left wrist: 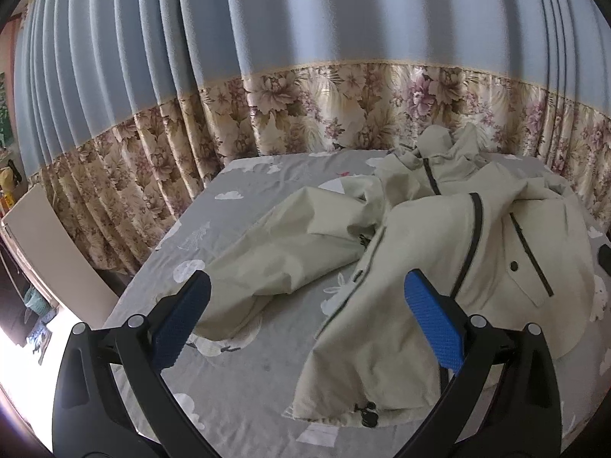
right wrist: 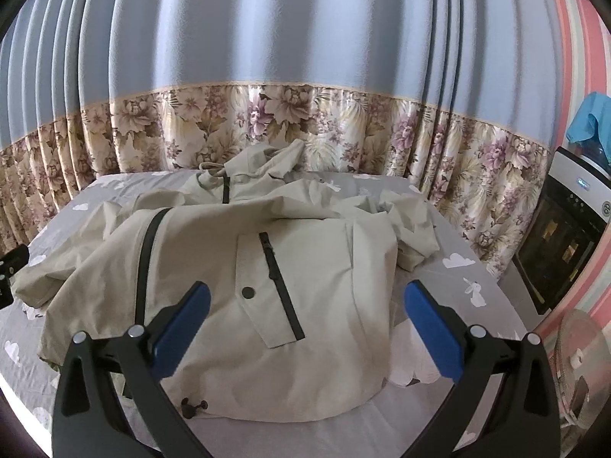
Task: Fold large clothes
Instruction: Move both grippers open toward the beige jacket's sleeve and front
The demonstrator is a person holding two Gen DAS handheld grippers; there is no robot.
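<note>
my left tongs (left wrist: 307,297) wide open over the bed (left wrist: 244,179), right tongs (right wrist: 307,307) open too, beige jacket (right wrist: 317,267) lying crumpled, nothing gripped

A pleated pale-blue curtain with a floral beige-and-mauve lower band (right wrist: 290,122) spans the far side behind a bed covered by a grey sheet printed with white clouds (left wrist: 244,179). On the right stand a black-fronted white appliance (right wrist: 561,244) and a pink striped wall (right wrist: 588,49).

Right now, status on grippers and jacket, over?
Left gripper open, empty. Right gripper open, empty. Beige jacket rumpled and unfolded on the bed sheet. Nothing in the way.
</note>
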